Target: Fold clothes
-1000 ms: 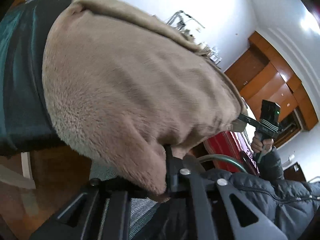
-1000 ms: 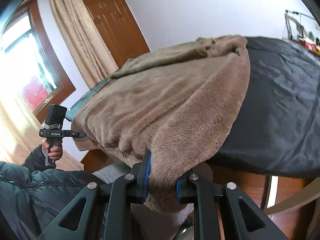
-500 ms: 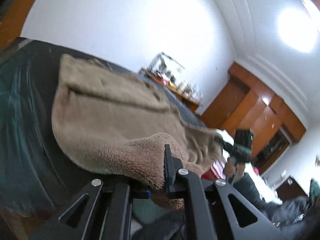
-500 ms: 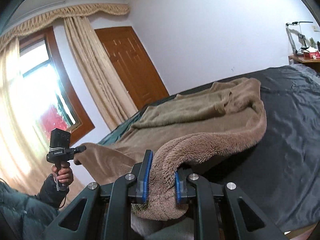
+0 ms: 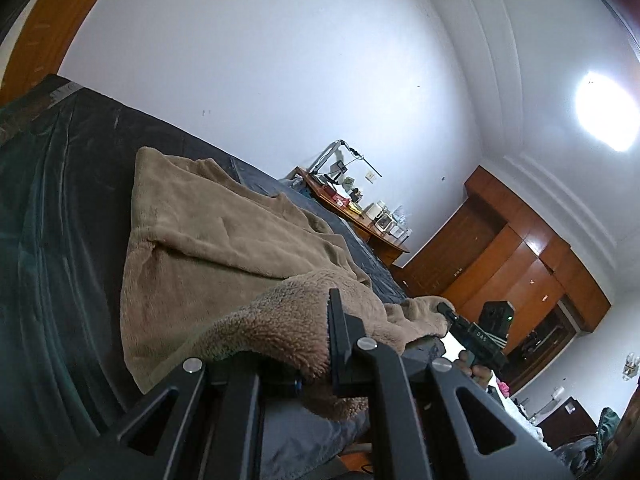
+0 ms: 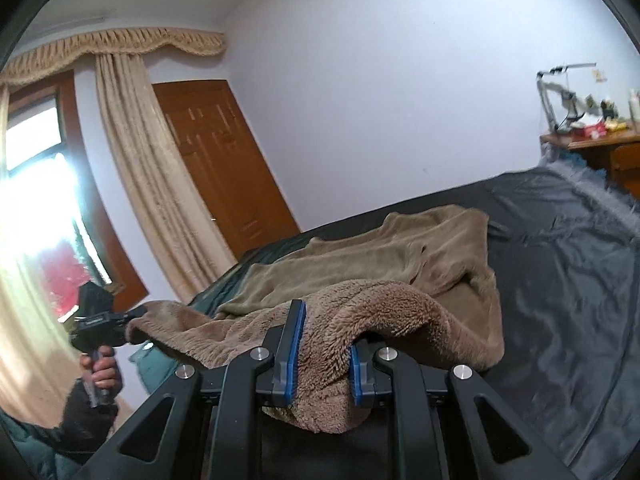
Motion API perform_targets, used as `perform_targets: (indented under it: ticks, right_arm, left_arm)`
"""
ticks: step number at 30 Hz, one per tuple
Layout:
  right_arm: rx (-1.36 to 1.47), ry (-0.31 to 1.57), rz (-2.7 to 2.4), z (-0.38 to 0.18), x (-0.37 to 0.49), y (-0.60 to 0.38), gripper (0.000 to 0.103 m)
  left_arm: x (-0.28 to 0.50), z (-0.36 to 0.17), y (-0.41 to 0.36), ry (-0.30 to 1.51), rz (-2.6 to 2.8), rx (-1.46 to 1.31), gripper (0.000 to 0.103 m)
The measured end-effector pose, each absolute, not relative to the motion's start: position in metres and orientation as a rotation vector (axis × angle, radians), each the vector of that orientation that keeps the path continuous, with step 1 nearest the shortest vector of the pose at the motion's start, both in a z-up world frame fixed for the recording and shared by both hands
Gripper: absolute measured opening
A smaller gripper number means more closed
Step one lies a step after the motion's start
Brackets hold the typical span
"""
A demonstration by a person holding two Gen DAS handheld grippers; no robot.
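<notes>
While the far part of the tan fleece garment (image 6: 360, 264) is lying flat on the dark bedcover (image 6: 560, 288), we are pinching its near hem at two corners: the left gripper (image 5: 316, 364) and the right gripper (image 6: 322, 354) are each clamping fleece. Holding both corners apart is keeping the edge straight, seemingly for carrying it over into a fold.

Garment (image 6: 384, 264) on bed (image 6: 580, 280); desk (image 6: 592, 144) behind bed.
</notes>
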State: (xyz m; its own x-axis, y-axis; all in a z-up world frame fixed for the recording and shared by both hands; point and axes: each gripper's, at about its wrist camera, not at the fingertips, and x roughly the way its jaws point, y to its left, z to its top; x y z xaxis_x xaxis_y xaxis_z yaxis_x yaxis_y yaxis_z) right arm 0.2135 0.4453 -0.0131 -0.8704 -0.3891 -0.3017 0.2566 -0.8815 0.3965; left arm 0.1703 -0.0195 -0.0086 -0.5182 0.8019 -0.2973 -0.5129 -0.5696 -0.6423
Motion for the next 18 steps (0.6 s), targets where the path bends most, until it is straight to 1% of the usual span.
perform_targets:
  ticks: [5, 13, 18]
  right_arm:
    - [0.543, -0.402, -2.795, 0.001, 0.202, 0.435, 0.02]
    - [0.564, -0.355, -2.84, 0.011, 0.177, 0.435, 0.02]
    - [0.583, -0.368, -2.86, 0.02, 0.15, 0.44, 0.02]
  left_arm:
    - [0.16, 0.001, -0.019, -0.617, 2.133, -0.74, 0.01]
    - [0.131, 0.013, -0.01, -0.587, 2.152, -0.748, 0.011]
    - [0.108, 0.022, -0.006, -0.58, 2.161, -0.755, 0.011]
